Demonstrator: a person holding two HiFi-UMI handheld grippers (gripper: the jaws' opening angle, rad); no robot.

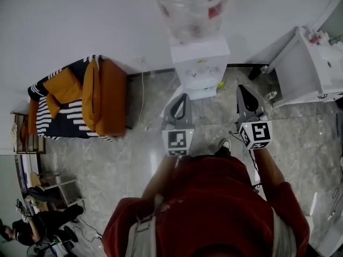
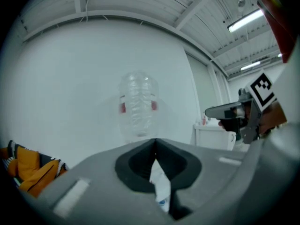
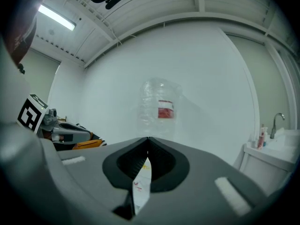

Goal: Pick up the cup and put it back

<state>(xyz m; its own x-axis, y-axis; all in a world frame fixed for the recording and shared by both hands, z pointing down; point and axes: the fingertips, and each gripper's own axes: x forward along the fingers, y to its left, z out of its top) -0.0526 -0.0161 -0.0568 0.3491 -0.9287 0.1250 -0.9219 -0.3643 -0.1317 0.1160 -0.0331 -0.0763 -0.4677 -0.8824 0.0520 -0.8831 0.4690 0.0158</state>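
No cup shows in any view. A white water dispenser (image 1: 201, 63) stands against the wall with a clear bottle (image 1: 190, 4) on top. My left gripper (image 1: 181, 101) hangs just in front of the dispenser's left side, its jaws shut with nothing between them. My right gripper (image 1: 244, 92) is level with it to the dispenser's right, also shut and empty. The left gripper view looks up at the bottle (image 2: 137, 104) over the closed tips of the left gripper (image 2: 154, 142). In the right gripper view the bottle (image 3: 158, 109) rises above the closed right gripper (image 3: 148, 139).
An orange armchair (image 1: 102, 98) with a striped throw sits left of the dispenser. At the right is a white sink cabinet (image 1: 308, 68). A cable (image 1: 140, 106) runs down the wall onto the stone floor. A person (image 1: 37, 224) crouches at the lower left.
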